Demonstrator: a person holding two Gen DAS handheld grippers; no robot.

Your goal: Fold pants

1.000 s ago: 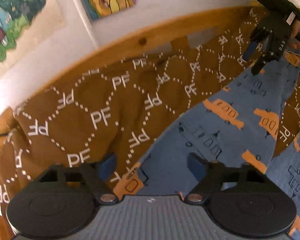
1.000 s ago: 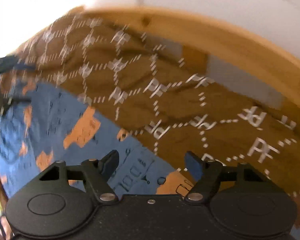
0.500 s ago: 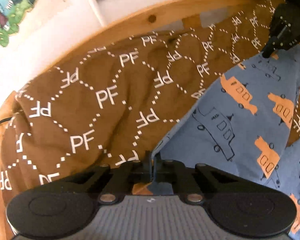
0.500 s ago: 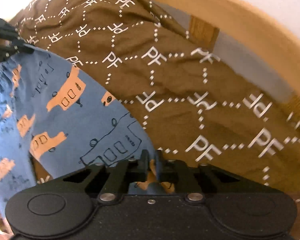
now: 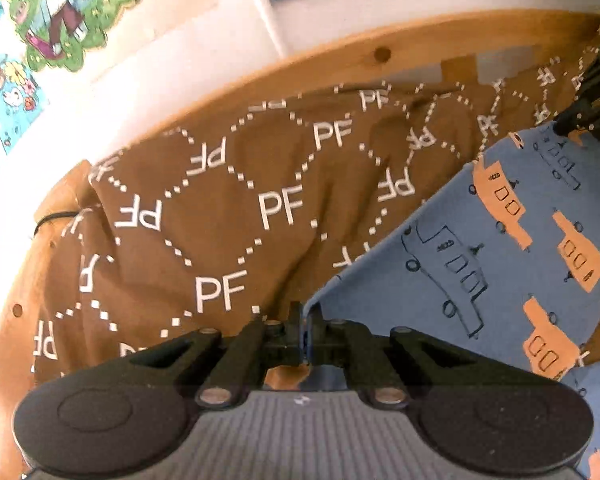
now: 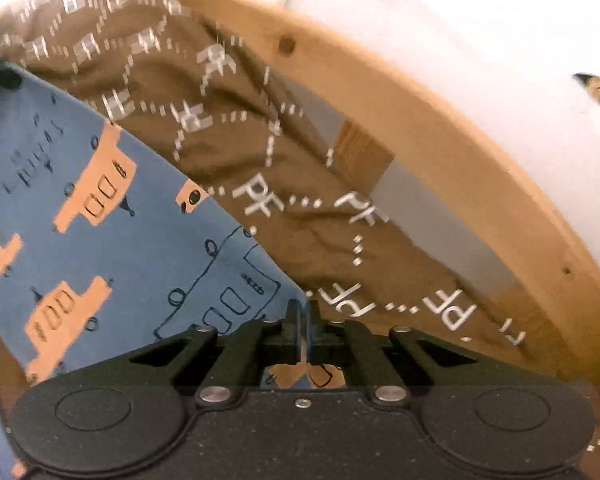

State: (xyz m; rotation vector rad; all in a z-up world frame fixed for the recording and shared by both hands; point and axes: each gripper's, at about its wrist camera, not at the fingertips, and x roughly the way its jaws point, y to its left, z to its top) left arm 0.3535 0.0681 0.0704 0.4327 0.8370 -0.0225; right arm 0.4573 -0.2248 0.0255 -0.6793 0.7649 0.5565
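Pants (image 5: 512, 248) spread across the bed (image 5: 228, 216), one edge clamped at each end by left gripper (image 5: 303, 322) and right gripper (image 6: 303, 320); no fold visible yet, folding apparently just starting.

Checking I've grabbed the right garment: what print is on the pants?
Blue fabric pants with orange and outlined vehicles; left wrist view.

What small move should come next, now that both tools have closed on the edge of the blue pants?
Probably lift both tools together and carry the edge over. The left tool and right tool each pinch the blue pants, which stretch taut between them above the brown blanket.
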